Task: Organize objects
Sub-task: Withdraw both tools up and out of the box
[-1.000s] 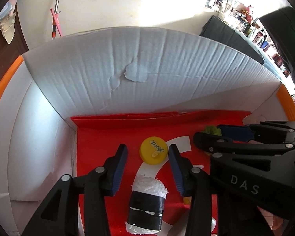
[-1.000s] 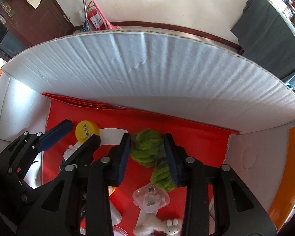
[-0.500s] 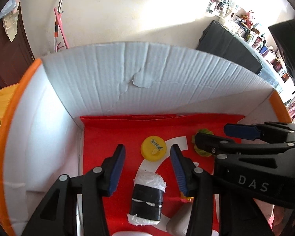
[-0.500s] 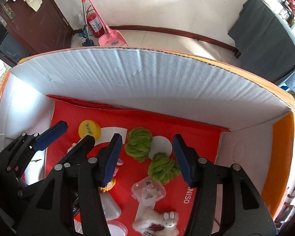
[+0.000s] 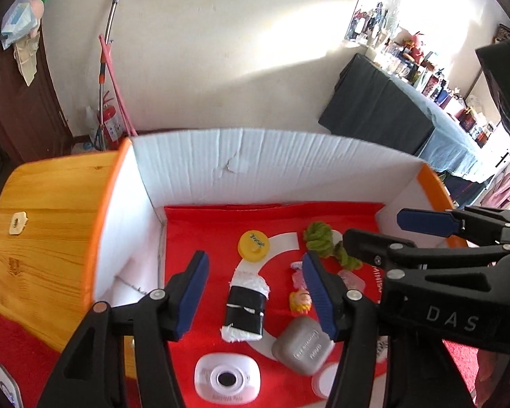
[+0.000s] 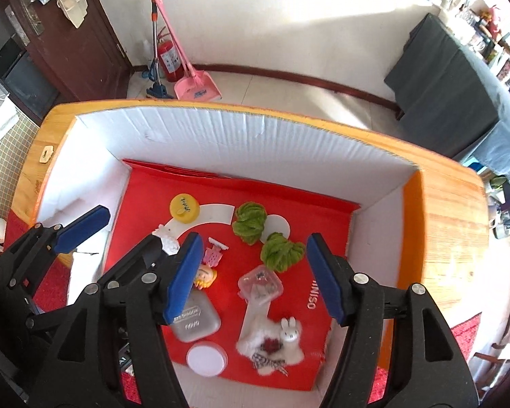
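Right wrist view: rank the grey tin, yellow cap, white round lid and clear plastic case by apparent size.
1. grey tin, partly behind a finger
2. clear plastic case and white round lid, about equal
3. yellow cap, though farthest away

Bright daylight, wall glare upper right, fisheye-bent edges

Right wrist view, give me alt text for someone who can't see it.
The open right gripper hangs above a white-walled cardboard box with a red liner, nothing between its jaws. Below lie two green yarn bundles, a yellow round lid and a white plush rabbit.
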A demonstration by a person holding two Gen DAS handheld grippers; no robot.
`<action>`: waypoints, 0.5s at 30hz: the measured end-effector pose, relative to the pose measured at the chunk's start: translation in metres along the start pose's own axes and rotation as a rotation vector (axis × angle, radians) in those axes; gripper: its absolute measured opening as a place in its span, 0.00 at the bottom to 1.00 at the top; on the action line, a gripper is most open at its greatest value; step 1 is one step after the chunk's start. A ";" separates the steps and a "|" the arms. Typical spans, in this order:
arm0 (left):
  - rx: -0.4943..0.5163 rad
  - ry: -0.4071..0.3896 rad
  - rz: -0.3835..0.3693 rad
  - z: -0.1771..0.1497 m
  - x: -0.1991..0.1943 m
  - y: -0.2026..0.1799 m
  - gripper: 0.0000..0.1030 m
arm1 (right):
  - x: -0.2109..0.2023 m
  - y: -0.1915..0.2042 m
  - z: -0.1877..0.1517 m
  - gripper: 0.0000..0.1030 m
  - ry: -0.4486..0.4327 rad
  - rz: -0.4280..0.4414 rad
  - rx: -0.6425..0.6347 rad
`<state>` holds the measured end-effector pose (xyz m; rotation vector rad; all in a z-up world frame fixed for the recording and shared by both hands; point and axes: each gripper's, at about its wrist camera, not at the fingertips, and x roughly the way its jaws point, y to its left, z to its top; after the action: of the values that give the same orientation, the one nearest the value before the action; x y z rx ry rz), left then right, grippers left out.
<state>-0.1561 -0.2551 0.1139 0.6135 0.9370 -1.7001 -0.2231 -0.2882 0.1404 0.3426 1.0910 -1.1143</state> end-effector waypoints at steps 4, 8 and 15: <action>-0.005 -0.043 0.001 -0.002 -0.021 0.001 0.68 | -0.021 0.004 -0.006 0.64 -0.042 -0.005 -0.010; -0.012 -0.074 0.009 -0.005 -0.038 0.004 0.72 | -0.042 0.004 -0.018 0.65 -0.103 -0.028 -0.028; -0.031 -0.135 0.015 -0.016 -0.063 0.008 0.79 | -0.064 0.001 -0.032 0.67 -0.184 -0.029 -0.035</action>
<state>-0.1288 -0.2085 0.1517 0.4782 0.8590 -1.6888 -0.2401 -0.2302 0.1782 0.1932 0.9539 -1.1286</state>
